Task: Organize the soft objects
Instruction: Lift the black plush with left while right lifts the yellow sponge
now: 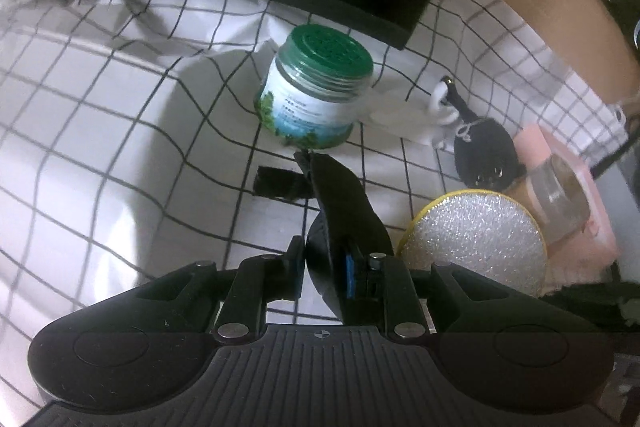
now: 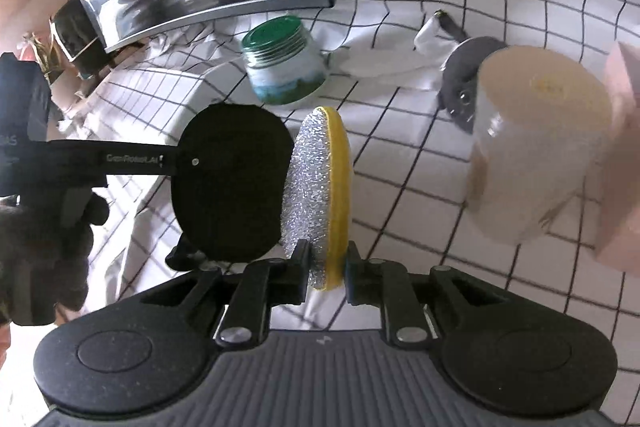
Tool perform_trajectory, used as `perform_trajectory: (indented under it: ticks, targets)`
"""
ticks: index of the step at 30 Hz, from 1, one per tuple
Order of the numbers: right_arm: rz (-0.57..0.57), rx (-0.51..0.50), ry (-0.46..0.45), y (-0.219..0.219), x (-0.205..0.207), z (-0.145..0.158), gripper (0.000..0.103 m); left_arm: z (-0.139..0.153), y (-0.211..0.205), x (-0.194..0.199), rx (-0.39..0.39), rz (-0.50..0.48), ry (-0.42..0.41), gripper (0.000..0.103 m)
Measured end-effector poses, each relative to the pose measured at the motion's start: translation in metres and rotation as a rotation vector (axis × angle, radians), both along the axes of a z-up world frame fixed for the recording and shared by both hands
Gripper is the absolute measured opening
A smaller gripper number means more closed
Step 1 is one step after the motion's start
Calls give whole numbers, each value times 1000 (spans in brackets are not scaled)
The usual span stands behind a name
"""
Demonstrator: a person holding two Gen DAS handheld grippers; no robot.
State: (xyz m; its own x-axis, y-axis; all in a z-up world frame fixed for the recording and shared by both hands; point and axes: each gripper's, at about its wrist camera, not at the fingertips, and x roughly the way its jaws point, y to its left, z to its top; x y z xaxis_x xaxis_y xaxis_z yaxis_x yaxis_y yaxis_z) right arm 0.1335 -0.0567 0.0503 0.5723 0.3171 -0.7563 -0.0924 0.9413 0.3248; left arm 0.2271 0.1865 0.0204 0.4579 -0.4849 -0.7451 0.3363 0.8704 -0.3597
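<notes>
Right wrist view: my right gripper (image 2: 327,267) is clamping the round silver-and-yellow scouring pad (image 2: 320,187) on edge, just in front of the green-lidded jar (image 2: 282,63). My left gripper (image 1: 322,267) is pinching a black oval pad (image 1: 340,211), also just before that jar.

Each hand-held gripper has a matte black body with a ribbed grey plate and two round domed housings at its base. Silver screws (image 1: 232,330) pin the black finger links. The left hand-held gripper (image 1: 325,267) carries a blue pad (image 1: 349,277). A dark glove (image 2: 44,247) covers the person's left hand.
</notes>
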Motion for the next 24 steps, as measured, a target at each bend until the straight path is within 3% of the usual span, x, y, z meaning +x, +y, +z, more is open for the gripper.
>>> perform_trajectory:
  ticks: [5,8,20,21,24]
  targets:
    - [-23,-17,16,-7,3,-9,23,-15,-1,4,-41,30,62,29]
    - [-32,-12,22,-9,3,-12,23,-18,-8,-2,-35,19,47,32]
    - [-31,-47,15,-3,-1,-13,32,-18,-10,-12,-62,81,84,28]
    - [-33,-54,14,-3,0,-13,33,-18,-9,-14,-71,77,88,28]
    - [-54,-72,-5,-6,0,-10,50,-20,-6,-21,-87,58,101,27]
